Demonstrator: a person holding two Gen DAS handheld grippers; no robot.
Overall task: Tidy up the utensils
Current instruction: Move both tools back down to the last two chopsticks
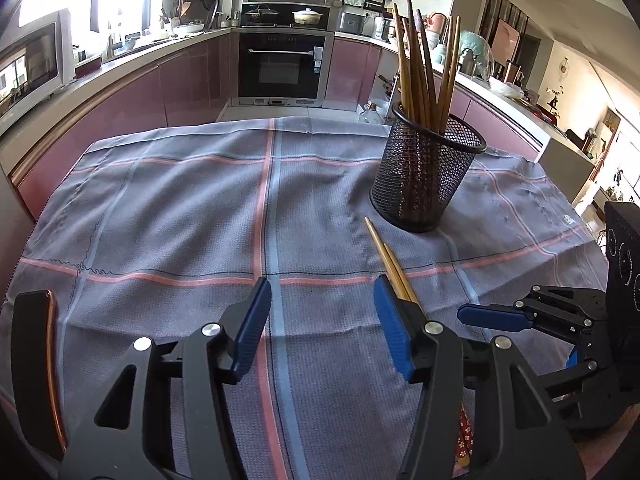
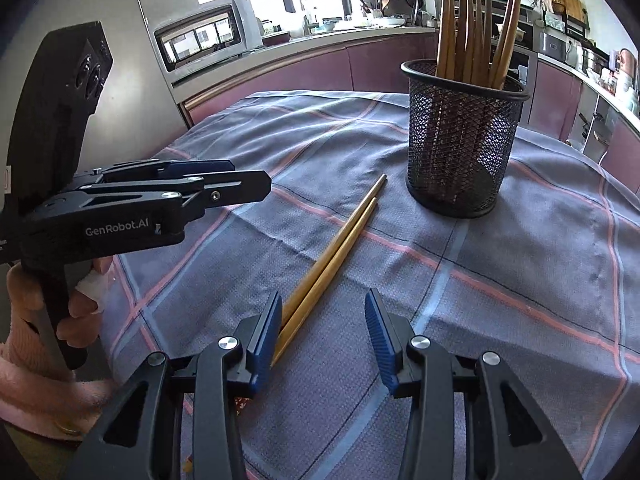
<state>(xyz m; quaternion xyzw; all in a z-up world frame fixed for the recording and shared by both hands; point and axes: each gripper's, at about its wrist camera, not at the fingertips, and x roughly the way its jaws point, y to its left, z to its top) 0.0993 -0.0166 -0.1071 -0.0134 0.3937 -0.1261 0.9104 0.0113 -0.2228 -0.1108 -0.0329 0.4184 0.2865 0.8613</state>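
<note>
Your right gripper (image 2: 322,336) and left gripper (image 1: 322,316) gape empty; grasp the loose chopsticks (image 2: 332,256), then drop them in the mesh holder (image 2: 460,140).

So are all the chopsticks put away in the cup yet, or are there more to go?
Nearly. Many chopsticks already stand in the black mesh cup. Nothing is in hand: the left gripper and right gripper are both open and empty. One golden pair still lies on the checked cloth beside the cup, waiting to go in.
</note>
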